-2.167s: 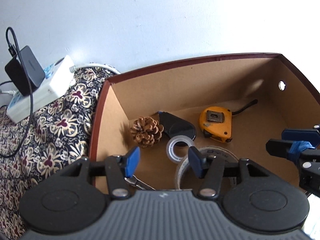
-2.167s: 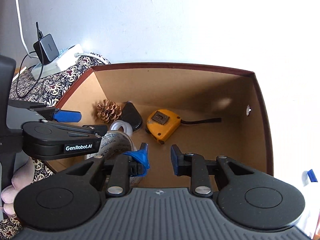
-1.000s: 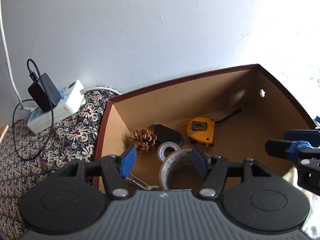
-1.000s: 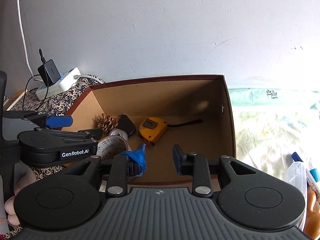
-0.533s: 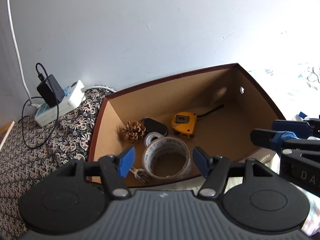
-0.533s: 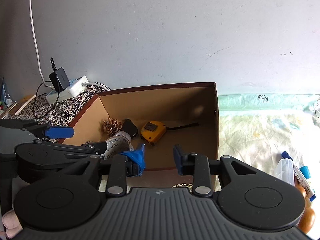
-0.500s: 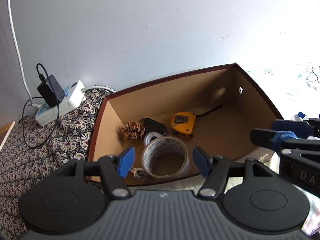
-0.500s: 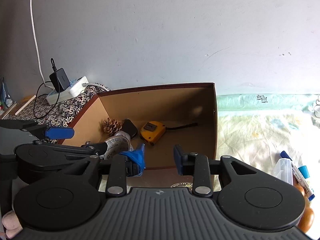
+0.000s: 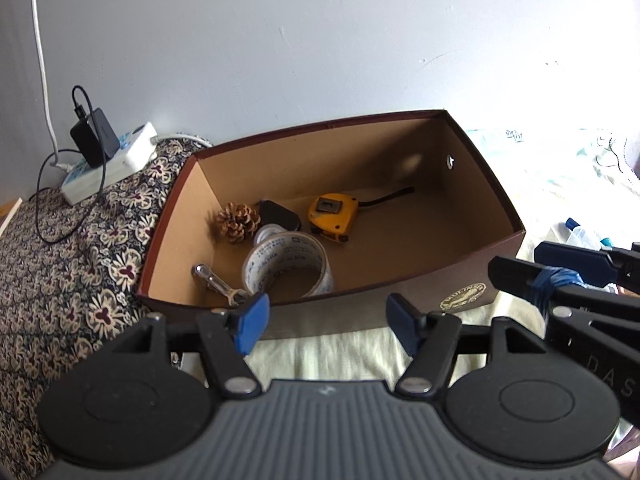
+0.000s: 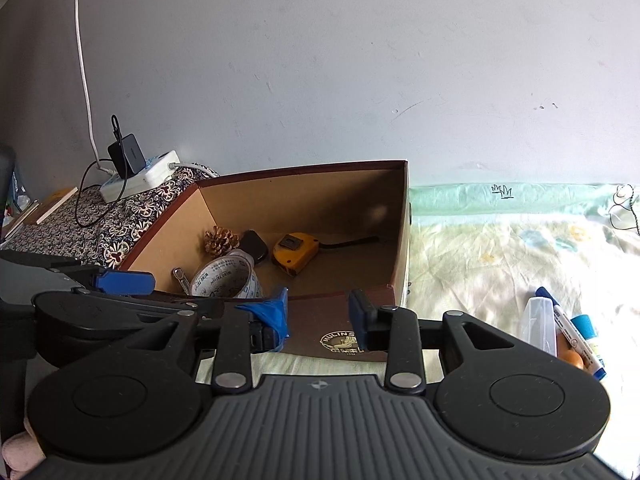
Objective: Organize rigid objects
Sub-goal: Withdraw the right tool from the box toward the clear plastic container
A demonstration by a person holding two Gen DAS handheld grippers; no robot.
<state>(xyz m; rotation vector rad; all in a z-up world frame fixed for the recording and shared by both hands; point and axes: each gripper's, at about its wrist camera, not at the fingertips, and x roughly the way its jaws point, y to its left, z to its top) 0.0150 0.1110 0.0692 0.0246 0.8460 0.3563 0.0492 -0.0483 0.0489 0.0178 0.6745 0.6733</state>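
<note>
The left gripper (image 9: 327, 322) has its jaws wide apart with nothing between them. Just beyond its tips runs the near edge of the box (image 9: 400, 292). Inside, beyond the left jaw, the tape roll (image 9: 289, 266) stands against that near wall, with a metal tool (image 9: 214, 280) beside it. Farther ahead lie the pine cone (image 9: 238, 222) and the yellow tape measure (image 9: 333, 216); the floor of the box beyond the right jaw is bare. The right gripper (image 10: 318, 314) is opening its jaws, empty, in front of the box. To its right the pale sheet (image 10: 500, 256) is free up to the markers (image 10: 576, 336).
</note>
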